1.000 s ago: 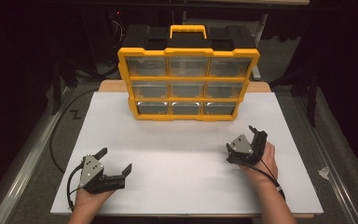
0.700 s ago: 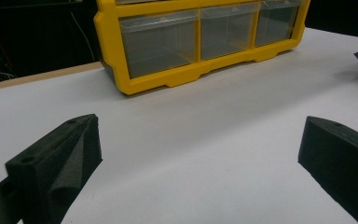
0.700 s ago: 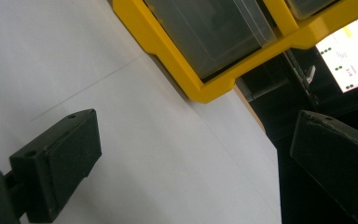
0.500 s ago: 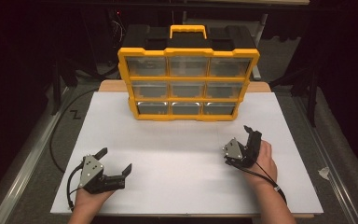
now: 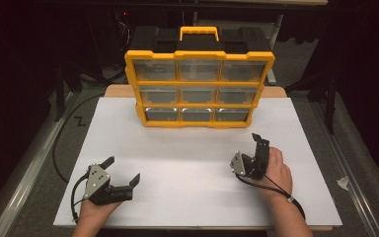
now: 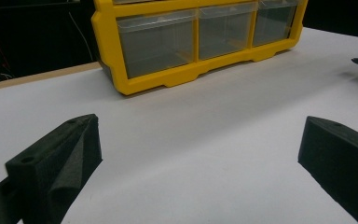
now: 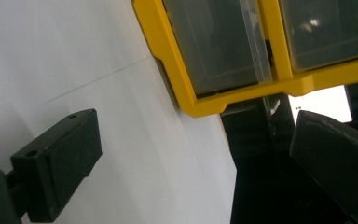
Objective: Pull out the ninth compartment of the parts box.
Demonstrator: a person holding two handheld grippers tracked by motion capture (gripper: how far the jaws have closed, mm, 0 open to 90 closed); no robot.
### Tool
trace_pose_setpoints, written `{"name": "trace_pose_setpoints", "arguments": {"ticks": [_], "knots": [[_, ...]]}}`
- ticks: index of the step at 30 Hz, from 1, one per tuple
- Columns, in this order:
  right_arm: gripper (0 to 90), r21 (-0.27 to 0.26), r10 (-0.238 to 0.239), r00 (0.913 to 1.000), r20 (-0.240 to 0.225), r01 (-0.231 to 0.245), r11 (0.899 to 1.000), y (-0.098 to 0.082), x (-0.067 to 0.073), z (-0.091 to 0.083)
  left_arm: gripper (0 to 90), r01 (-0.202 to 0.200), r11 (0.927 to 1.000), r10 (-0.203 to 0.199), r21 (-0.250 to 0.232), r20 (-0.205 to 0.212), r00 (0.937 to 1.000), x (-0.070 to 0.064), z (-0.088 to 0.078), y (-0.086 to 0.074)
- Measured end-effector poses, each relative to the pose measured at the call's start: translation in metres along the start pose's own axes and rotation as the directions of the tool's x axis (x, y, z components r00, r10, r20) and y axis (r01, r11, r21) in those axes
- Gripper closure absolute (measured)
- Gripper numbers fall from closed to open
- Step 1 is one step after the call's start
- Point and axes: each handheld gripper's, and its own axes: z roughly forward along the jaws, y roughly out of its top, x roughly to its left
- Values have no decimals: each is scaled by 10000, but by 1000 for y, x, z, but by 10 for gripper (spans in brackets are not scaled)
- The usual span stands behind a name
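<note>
Both tongs gape empty; right tongs [image 5: 254, 148] have drawn back from the organizer [image 5: 197, 89], left tongs [image 5: 123, 170] unmoved

Drawer contents of the yellow organiser [image 5: 199, 89] cannot be told through the cloudy drawer fronts. In the left gripper view its upper rows are cut off at 12 o'clock. In the right gripper view, one corner shows. A pale scrap [image 5: 343, 183] at 4 o'clock is too small to identify.
</note>
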Motion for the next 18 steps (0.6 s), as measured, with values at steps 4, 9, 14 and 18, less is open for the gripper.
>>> {"name": "trace_pose_setpoints", "arguments": {"ticks": [4, 9, 14, 18], "knots": [[37, -24, -545, 9984, 132, 545, 9985, 3, 1, -2, 2, -9, 10000, 9, 0, 11, 10000, 0, 0, 0], [37, -20, -854, 9962, 195, 855, 9963, 5, 3, -3, 2, -11, 10000, 11, -1, 3, 10000, 0, 0, 0], [37, -130, -1399, 9898, 257, 1403, 9900, 8, 5, -5, 2, 36, 10000, -36, -36, -18, 10000, 0, 0, 0], [46, -97, -1606, 9862, 393, 1611, 9869, 11, 5, -8, 2, -7, 10000, 7, -38, -7, 10000, 0, 0, 0]]}}
